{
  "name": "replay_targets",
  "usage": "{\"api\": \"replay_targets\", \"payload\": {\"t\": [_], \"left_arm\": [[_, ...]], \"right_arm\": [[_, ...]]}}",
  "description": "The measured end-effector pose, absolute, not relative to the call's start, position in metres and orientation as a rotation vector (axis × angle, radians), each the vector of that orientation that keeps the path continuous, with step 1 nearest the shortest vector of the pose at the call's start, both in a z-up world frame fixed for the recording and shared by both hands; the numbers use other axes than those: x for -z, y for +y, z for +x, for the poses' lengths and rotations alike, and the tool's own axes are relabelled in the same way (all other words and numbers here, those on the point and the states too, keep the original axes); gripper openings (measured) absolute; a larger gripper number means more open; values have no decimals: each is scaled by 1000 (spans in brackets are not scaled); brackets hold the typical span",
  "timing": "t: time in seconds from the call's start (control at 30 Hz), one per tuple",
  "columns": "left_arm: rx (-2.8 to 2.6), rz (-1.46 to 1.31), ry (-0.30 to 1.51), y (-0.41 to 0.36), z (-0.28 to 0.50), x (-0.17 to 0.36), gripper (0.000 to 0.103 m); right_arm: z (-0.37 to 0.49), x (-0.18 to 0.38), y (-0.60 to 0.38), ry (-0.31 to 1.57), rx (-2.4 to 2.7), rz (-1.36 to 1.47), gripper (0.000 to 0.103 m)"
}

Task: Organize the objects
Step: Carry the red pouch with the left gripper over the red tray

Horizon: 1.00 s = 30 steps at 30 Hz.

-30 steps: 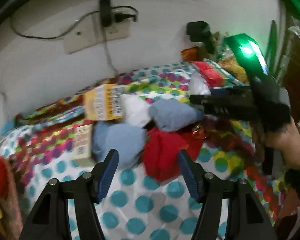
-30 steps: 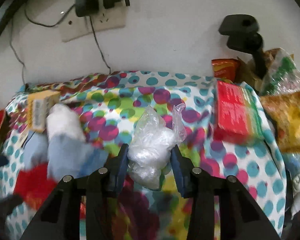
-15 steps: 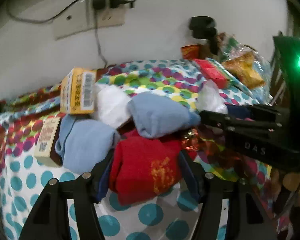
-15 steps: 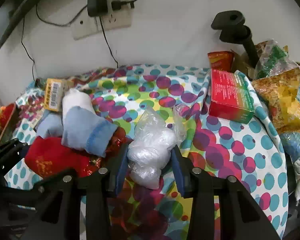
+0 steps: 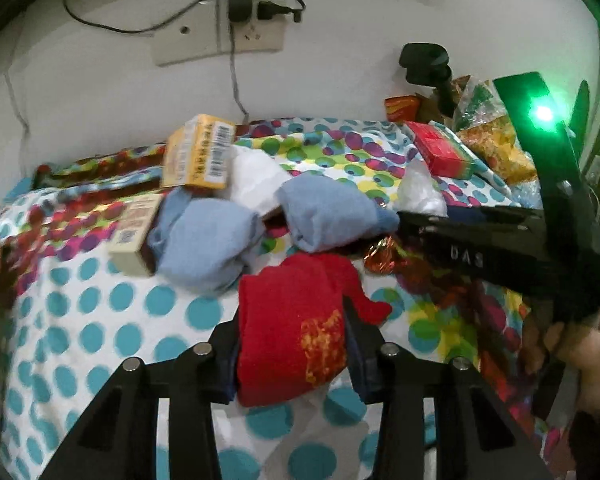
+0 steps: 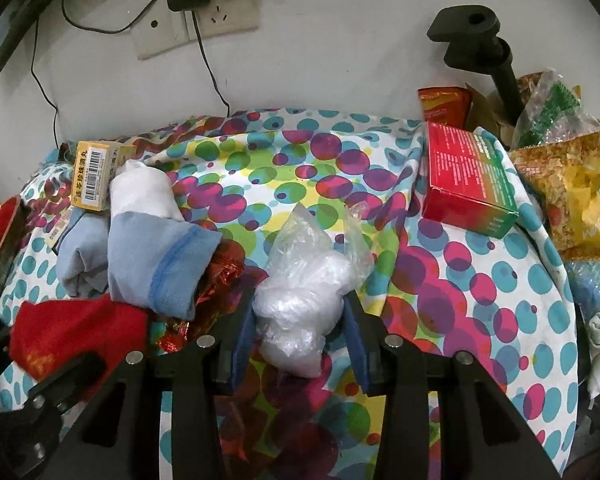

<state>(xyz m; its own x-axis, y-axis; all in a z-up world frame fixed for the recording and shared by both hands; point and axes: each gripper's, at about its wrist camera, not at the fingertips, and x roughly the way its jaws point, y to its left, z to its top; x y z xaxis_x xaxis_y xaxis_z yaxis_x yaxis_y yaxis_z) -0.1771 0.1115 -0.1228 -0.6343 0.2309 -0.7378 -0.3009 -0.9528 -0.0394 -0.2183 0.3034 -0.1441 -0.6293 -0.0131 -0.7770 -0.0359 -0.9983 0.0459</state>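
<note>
1. Red sock [image 5: 292,328]: folded, with a yellow print, nearest the left wrist camera. It lies on the dotted cloth [image 5: 112,320] that covers the surface, at the near edge of the clutter.
2. Left tool [image 5: 290,344]: jaws have just been closing, the sock between them. Both pads now sit against its sides, so it reads as gripped, though the sock does not look lifted.
3. Right tool [image 6: 298,332]: clamped on a crumpled clear plastic bag [image 6: 300,280], which bulges above and below the pads. In the left view this tool crosses the right of the frame, with a hand [image 5: 588,344] behind it.
4. Just past the red sock: a red foil wrapper [image 6: 220,276], partly under a light blue sock [image 5: 328,216]. A second light blue bundle [image 5: 204,248] lies to its left in the left view, with a white rolled cloth [image 6: 144,192] behind the pair.
5. Left of the bundles: a small cream carton [image 5: 134,232]; behind it a yellow barcoded box [image 5: 200,152], propped up.
6. Far right: a red and green box [image 6: 468,176], then snack bags [image 6: 572,184] heaped at the cloth's edge. A black stand [image 6: 476,40] and a wall socket [image 6: 204,20] sit beyond.
7. Step in hand, by my reading: the pick-up of two items at once, with sorting barely begun.
8. Next move calls for a straight lift of the sock, clear of the foil wrapper and the blue sock beside it. No destination is visible.
</note>
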Motion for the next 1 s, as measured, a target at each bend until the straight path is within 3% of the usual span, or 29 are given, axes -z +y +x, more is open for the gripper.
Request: {"api": "replay_targets", "payload": {"t": [1.0], "left_arm": [[-2857,-1190,-4,-8,-103,73,41]], "right_arm": [[-220,146,299,16,-2797,-1357,39]]}}
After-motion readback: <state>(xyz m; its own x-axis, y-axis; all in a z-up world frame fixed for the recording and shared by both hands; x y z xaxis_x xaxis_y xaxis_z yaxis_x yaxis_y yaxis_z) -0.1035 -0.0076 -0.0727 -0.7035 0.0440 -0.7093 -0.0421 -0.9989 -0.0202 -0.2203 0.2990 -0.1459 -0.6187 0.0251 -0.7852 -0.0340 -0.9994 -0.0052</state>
